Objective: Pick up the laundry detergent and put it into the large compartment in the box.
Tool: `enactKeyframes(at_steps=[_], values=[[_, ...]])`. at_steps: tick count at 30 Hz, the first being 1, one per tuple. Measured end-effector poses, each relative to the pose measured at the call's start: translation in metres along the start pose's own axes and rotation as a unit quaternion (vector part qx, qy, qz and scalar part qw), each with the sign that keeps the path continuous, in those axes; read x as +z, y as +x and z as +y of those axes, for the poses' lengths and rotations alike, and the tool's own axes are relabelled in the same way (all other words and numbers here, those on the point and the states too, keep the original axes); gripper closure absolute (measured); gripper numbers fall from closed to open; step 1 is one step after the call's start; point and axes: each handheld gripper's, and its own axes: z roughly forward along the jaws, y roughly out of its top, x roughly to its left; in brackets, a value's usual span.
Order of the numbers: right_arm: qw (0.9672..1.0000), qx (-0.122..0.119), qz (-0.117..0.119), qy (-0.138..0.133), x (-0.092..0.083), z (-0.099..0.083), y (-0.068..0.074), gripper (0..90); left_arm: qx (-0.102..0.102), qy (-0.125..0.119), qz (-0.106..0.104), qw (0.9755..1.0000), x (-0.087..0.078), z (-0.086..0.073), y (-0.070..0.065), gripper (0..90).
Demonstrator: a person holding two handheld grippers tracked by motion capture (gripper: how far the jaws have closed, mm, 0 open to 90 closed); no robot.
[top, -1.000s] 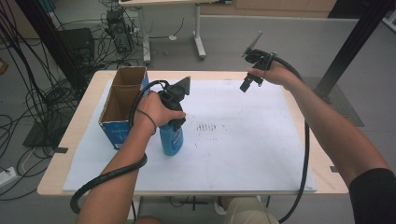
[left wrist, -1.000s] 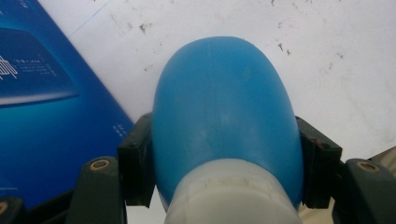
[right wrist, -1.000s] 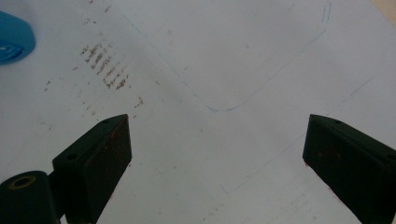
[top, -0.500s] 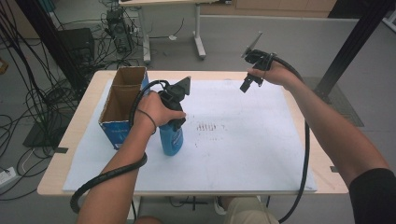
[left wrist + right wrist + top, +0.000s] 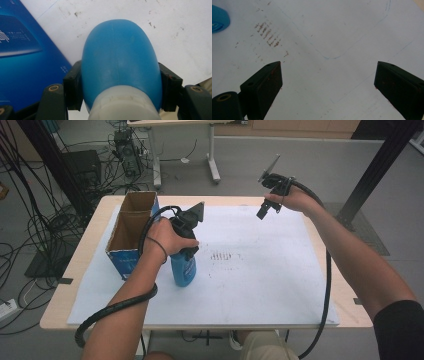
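A blue plastic bottle (image 5: 183,269) with a white neck stands upright on the white sheet, just right of the box. My left gripper (image 5: 187,254) comes down on it from above and is shut on its upper body. In the left gripper view both black pads press the bottle (image 5: 120,62) from either side, below the white neck. My right gripper (image 5: 263,211) hangs above the far right part of the sheet. Its jaws stand wide apart with nothing between them, and the gap of the right gripper (image 5: 328,82) shows bare sheet.
An open blue cardboard box (image 5: 131,236) stands at the left of the table, close to the bottle. A white sheet (image 5: 260,285) with a patch of brown marks (image 5: 222,256) covers most of the wooden table (image 5: 85,265). Thick cables trail from both grippers off the near edge.
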Motion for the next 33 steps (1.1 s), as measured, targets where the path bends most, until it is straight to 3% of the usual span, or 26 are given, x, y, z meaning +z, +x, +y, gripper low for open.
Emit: enactKeyframes(at_steps=[33], values=[[1.0000,-0.001,-0.003,0.001,-0.0017,-0.0010,0.0016,8.1,0.001,0.000,0.000,1.0000,0.0000,0.0000,0.0000,36.7]])
